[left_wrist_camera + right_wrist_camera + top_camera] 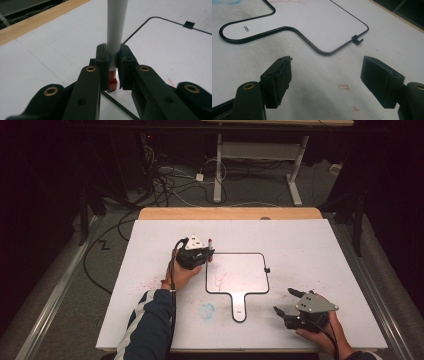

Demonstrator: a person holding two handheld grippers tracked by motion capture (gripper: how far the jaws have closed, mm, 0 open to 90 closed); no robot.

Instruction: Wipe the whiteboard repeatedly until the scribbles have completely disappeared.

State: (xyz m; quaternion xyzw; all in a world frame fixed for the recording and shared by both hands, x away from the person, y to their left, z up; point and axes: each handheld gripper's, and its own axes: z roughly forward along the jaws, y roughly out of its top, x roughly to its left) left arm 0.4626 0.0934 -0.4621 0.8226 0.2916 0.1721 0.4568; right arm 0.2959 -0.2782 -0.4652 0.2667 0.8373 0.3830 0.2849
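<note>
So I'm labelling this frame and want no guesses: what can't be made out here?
- White marker with red tip: top cut off by the left gripper view's edge; tip end hidden between the left tongs.
- Red scribble on the black-rimmed handled whiteboard: too small in the high view.
- Handle logo: blurred in the right gripper view.

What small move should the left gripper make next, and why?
Probably carry the marker a little inward over the whiteboard. The left gripper clamps it upright at the board's near-left corner, red tip down at the frame; the right gripper waits open.
</note>
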